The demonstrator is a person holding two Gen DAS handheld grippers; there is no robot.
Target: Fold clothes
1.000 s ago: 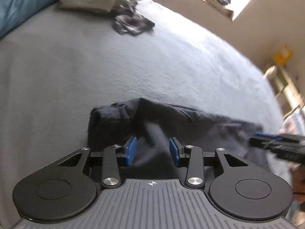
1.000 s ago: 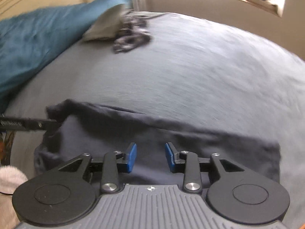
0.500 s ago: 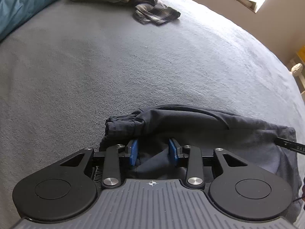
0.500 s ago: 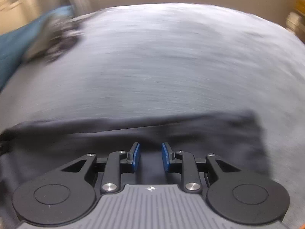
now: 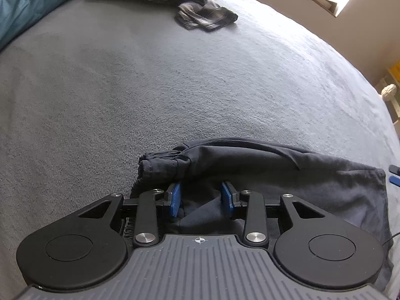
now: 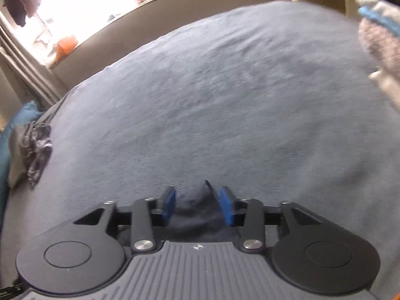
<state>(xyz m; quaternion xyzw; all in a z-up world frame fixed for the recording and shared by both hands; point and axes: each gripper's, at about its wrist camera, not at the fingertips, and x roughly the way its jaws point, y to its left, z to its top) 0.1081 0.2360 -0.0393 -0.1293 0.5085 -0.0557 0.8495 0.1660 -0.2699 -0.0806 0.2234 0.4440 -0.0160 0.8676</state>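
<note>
"Two grippers were at work on the grey bed (image 5: 175,87). What did each hold?"

"The left gripper (image 5: 201,198) sat partly spread over a bunched fold of the dark garment (image 5: 287,175), near the bed's front edge; whether its blue pads pressed the cloth could not be told. The right gripper (image 6: 195,206) had just been opening, jaws apart around a dark corner of cloth."

"Why there?"

"Probably each took one end of the garment to stretch it flat before folding."

"Anything else?"

"A plaid garment (image 5: 205,16) lay crumpled by the far edge, beside a teal duvet (image 5: 30,2)."
</note>
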